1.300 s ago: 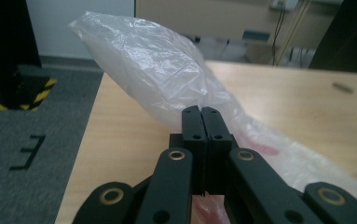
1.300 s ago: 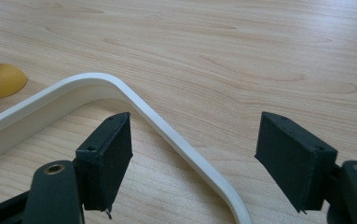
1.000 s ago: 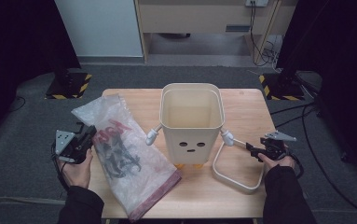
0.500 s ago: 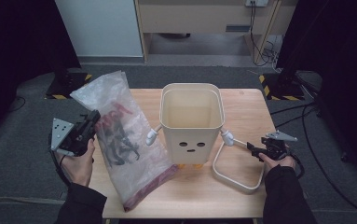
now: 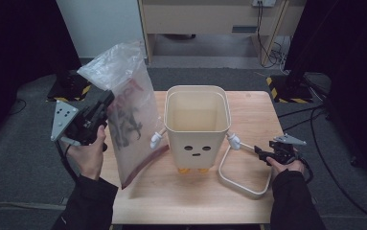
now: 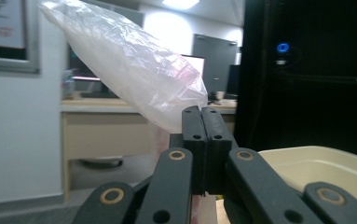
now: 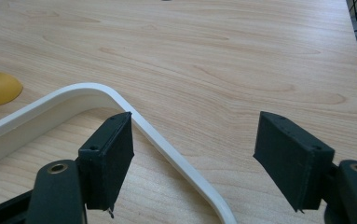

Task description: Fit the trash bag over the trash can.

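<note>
Jaws pinch crinkled clear bag (image 5: pixel 126 115).

The dark contents of the plastic bag (image 5: pixel 123 115) are too blurred to identify; the bin (image 5: pixel 197 125) hides its handle's (image 5: pixel 242 177) far end.

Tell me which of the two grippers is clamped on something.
The left gripper: its jaws are pressed shut on the clear plastic bag, holding it up beside the cream bin. The right gripper stands open astride the bin's white handle.
</note>
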A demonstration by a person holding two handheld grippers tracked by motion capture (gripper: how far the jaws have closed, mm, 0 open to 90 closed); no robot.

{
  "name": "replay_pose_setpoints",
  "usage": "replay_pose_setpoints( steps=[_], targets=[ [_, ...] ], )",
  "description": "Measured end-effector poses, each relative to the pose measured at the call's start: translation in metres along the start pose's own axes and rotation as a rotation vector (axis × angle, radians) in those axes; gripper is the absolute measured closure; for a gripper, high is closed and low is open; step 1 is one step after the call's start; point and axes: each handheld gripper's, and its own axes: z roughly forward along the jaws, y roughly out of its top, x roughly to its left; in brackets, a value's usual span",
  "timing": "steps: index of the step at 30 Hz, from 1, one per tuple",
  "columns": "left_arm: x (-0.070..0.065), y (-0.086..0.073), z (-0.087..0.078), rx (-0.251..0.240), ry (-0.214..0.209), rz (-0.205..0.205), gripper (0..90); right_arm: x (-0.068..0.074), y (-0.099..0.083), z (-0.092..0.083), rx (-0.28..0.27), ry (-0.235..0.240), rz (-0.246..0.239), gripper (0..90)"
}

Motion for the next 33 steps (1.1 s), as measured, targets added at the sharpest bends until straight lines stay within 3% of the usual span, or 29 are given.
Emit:
replay_pose_setpoints(
  steps=[8,13,16,20,25,33],
  targets=[
    [-0.049,-0.006,0.02,0.045,-0.172,0.034,89.9,0.0,0.001,0.0,-0.005,0.001,-0.001,28.0],
    [-0.07,-0.01,0.029,0.042,-0.241,0.039,89.9,0.0,0.001,-0.001,-0.01,0.0,0.001,28.0],
    [-0.081,-0.013,0.031,0.06,-0.281,0.019,89.9,0.0,0.001,-0.001,-0.009,0.001,0.003,28.1],
    [-0.09,-0.016,0.034,0.07,-0.327,0.009,89.9,0.0,0.001,-0.001,-0.011,0.001,0.0,28.1],
    [-0.097,-0.024,0.037,0.127,-0.386,-0.012,89.5,0.0,0.001,0.0,-0.008,0.001,-0.001,28.2],
    [-0.099,-0.043,0.043,0.204,-0.427,-0.038,79.8,0.0,0.002,-0.001,-0.015,-0.002,0.005,28.4]
  ],
)
